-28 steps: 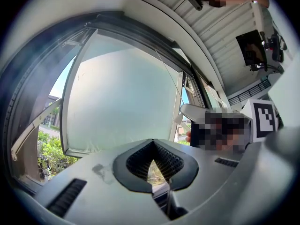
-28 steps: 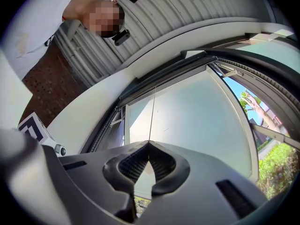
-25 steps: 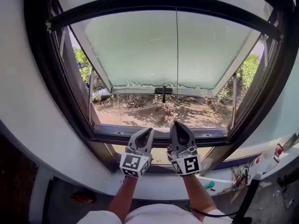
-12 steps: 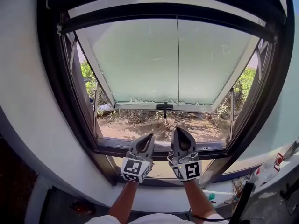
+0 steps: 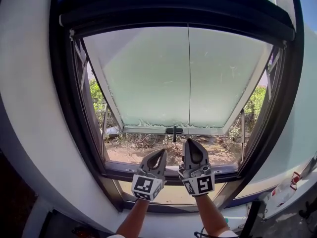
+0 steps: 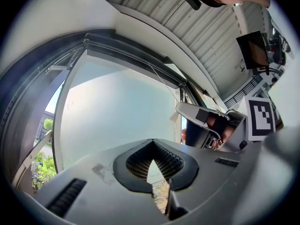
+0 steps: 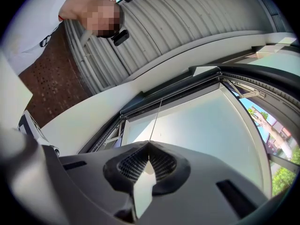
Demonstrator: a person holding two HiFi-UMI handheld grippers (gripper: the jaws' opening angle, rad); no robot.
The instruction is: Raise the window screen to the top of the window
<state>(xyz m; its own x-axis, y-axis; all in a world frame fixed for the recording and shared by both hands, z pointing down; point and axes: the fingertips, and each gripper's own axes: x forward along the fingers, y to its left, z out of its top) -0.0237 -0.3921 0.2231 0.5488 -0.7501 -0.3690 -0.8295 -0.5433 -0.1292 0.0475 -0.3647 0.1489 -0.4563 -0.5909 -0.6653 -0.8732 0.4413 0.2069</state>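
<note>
At six o'clock in the head view, the left gripper [image 5: 161, 153] points up with its jaws pressed tip to tip on nothing. The right gripper [image 5: 191, 144], at its three o'clock, is likewise closed and empty. Just beyond their tips, toward twelve, runs the bottom rail [image 5: 143, 129] of the window screen [image 5: 148, 78], with a small black handle [image 5: 173, 130] at its middle. The screen reaches up to the dark housing [image 5: 173, 11]. The sheet looks light, thin and easily creased. The stiff rail or the handle is probably the place to push, evenly from below.
</note>
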